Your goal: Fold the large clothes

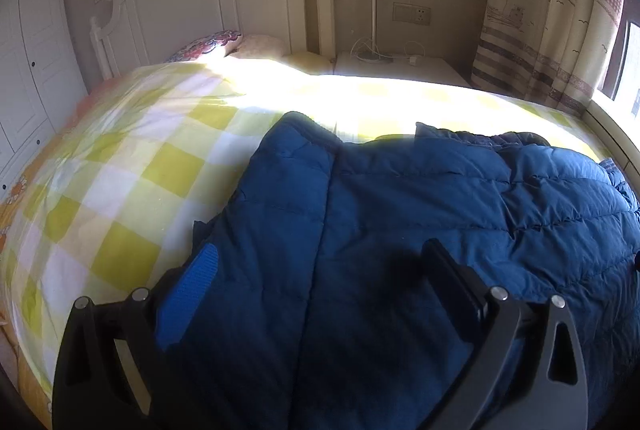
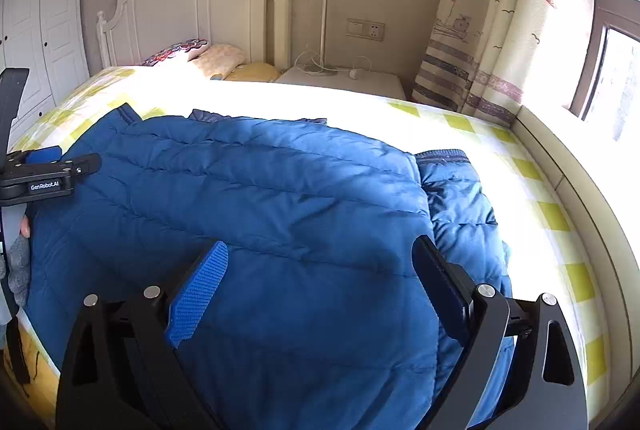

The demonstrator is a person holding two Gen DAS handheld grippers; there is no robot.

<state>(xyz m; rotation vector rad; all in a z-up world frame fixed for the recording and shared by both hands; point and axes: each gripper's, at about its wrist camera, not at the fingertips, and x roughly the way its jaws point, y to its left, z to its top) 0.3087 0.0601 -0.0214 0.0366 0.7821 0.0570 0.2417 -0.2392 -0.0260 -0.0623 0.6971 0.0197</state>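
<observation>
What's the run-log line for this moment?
item: blue quilted down jacket on yellow checked bed cover | left gripper: open above it | right gripper: open above it

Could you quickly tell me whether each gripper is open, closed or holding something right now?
Left gripper: open, jaws spread above the blue puffer jacket, holding nothing.
Right gripper: open, jaws spread over the same jacket, holding nothing.

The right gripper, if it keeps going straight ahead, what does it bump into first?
Most likely the blue puffy jacket on the bed. The right gripper is open, and the jacket fills the space ahead of its fingers; depth is hard to judge.
</observation>
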